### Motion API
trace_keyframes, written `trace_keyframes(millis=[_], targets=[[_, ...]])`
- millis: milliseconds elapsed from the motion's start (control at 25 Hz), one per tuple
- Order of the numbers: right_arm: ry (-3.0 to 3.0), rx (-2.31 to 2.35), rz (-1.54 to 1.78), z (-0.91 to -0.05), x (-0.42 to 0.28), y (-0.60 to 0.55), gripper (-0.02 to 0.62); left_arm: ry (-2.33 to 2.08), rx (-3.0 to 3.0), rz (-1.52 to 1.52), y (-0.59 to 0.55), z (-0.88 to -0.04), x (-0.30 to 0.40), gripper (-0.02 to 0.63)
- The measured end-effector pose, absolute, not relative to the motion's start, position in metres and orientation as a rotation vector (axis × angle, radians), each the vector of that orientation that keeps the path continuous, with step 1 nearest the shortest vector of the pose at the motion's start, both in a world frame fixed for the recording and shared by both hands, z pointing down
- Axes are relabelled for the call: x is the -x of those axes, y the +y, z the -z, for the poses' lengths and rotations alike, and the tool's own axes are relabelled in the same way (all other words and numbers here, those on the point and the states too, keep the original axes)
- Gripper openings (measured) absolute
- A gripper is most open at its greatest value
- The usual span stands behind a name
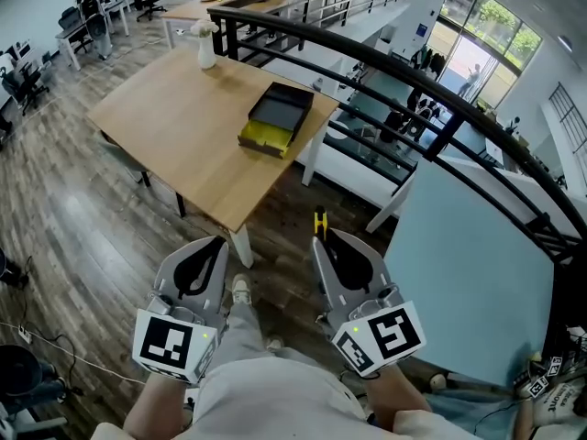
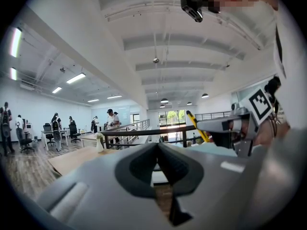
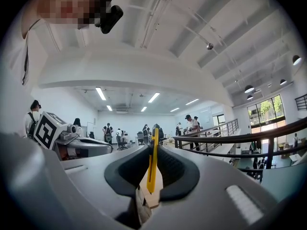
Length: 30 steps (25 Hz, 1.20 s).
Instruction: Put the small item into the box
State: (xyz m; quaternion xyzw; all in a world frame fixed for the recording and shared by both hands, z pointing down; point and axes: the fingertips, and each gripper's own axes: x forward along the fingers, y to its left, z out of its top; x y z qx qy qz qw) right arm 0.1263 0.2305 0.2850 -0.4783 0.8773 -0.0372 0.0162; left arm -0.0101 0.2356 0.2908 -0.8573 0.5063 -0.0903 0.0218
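A black open box [image 1: 280,106] with a yellow part at its front lies on the wooden table [image 1: 183,126], far ahead of both grippers. My right gripper [image 1: 319,238] is held close to my body, shut on a thin yellow item with a black tip [image 1: 320,222]. The right gripper view shows that yellow item [image 3: 153,159] standing upright between the pads. My left gripper [image 1: 220,244] hangs beside it at the same height, shut with nothing in it. In the left gripper view its jaws [image 2: 157,150] meet, and the yellow item [image 2: 197,127] sticks out at the right.
A white vase with flowers [image 1: 205,44] stands at the table's far corner. A black railing [image 1: 413,73] curves behind the table, and a pale blue panel [image 1: 468,273] leans at my right. Office chairs [image 1: 87,7] and several people [image 2: 112,121] are farther back.
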Motion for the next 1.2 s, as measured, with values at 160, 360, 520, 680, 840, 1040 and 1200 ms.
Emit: trace_keyframes(millis=[160, 360, 520, 680, 840, 1040, 1200], targets=[[2.729, 1.488, 0.107, -0.285, -0.119, 0.22, 0.052, 1.569, 2.659, 0.26, 0.223, -0.29, 0.016, 0.002], [2.733, 1.497, 0.105, -0.288, -0.114, 0.199, 0.051, 1.57, 2.664, 0.243, 0.201, -0.294, 0.022, 0.002], [2.743, 1.503, 0.107, -0.289, -0.107, 0.173, 0.051, 1.571, 2.678, 0.242, 0.176, -0.297, 0.028, 0.002], [2.751, 1.508, 0.113, -0.288, -0.097, 0.144, 0.052, 1.572, 2.693, 0.249, 0.147, -0.299, 0.037, 0.002], [2.758, 1.52, 0.126, -0.29, -0.083, 0.11, 0.051, 1.558, 2.712, 0.247, 0.112, -0.3, 0.048, 0.002], [2.766, 1.545, 0.151, -0.291, -0.066, 0.065, 0.051, 1.519, 2.764, 0.257, 0.062, -0.303, 0.057, 0.002], [2.768, 1.576, 0.157, -0.286, -0.054, 0.029, 0.051, 1.489, 2.78, 0.246, 0.022, -0.295, 0.067, 0.002]])
